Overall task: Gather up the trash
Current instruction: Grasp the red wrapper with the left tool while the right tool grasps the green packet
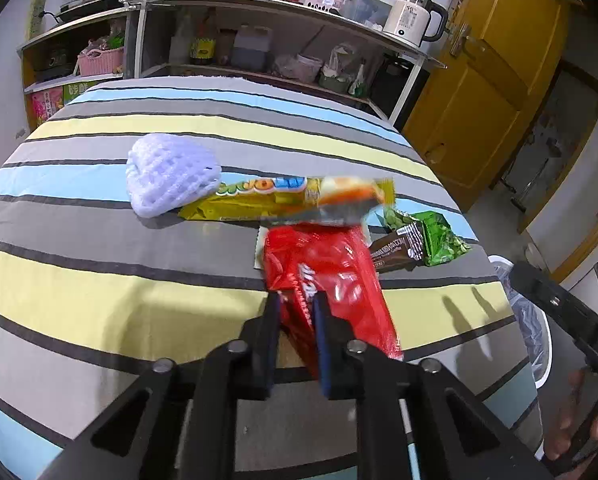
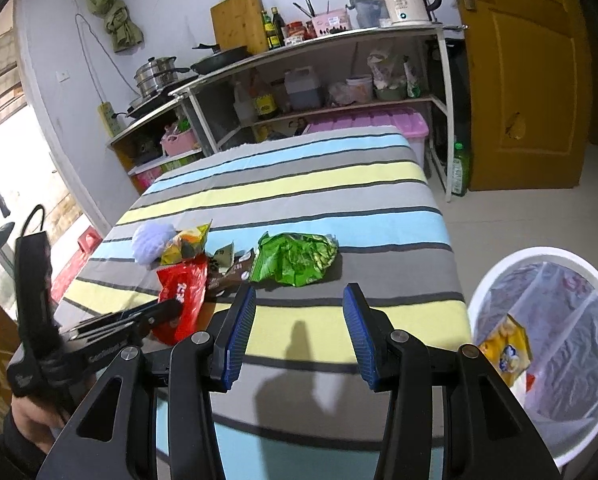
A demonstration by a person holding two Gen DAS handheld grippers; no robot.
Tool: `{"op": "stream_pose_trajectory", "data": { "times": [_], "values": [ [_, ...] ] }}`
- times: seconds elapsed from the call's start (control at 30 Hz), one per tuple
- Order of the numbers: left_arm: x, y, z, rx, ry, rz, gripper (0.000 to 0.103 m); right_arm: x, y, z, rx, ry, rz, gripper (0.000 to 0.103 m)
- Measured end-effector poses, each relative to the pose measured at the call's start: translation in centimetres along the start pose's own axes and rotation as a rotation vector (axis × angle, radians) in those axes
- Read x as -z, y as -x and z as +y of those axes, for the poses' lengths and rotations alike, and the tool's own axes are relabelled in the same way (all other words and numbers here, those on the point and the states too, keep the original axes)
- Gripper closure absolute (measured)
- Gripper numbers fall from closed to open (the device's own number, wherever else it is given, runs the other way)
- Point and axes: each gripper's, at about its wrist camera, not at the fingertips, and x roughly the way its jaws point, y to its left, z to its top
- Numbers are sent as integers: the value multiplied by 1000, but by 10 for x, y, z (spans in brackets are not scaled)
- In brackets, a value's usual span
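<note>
In the left wrist view, the red wrapper is pinched at its near end by the left gripper, just in front of the yellow wrapper, seemingly lifted and blurred. In the right wrist view, the right gripper is held open and empty, the red wrapper left of it and the lined bin right.

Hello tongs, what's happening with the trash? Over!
Left tongs shut on red wrapper. Right tongs open, empty. Green wrapper waiting on table; bin unobstructed.

Black tool — blue ribbed pads
</note>
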Motion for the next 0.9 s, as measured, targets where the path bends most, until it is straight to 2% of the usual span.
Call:
{"op": "stream_pose_trajectory", "data": {
  "times": [0.17,0.5,0.53,0.57,0.6,0.83,0.9],
  "values": [
    [2,5,3,10,-4,-11,91,-10,-21,-1,11,1,29,52],
    [1,6,7,43,-8,-12,91,-27,-64,-17,52,-60,109,53],
    [1,6,7,46,-8,-12,91,-28,-65,-17,53,-59,109,56],
    [1,6,8,48,-9,-12,91,-28,-66,-17,53,-54,112,67],
    [1,6,8,50,-9,-12,91,-29,-68,-17,52,-50,115,74],
    [2,8,8,52,-20,-16,91,-28,-64,-14,59,-26,95,82],
    [1,9,7,50,-24,-19,91,-26,-60,-14,63,-25,89,100]
  ]
}}
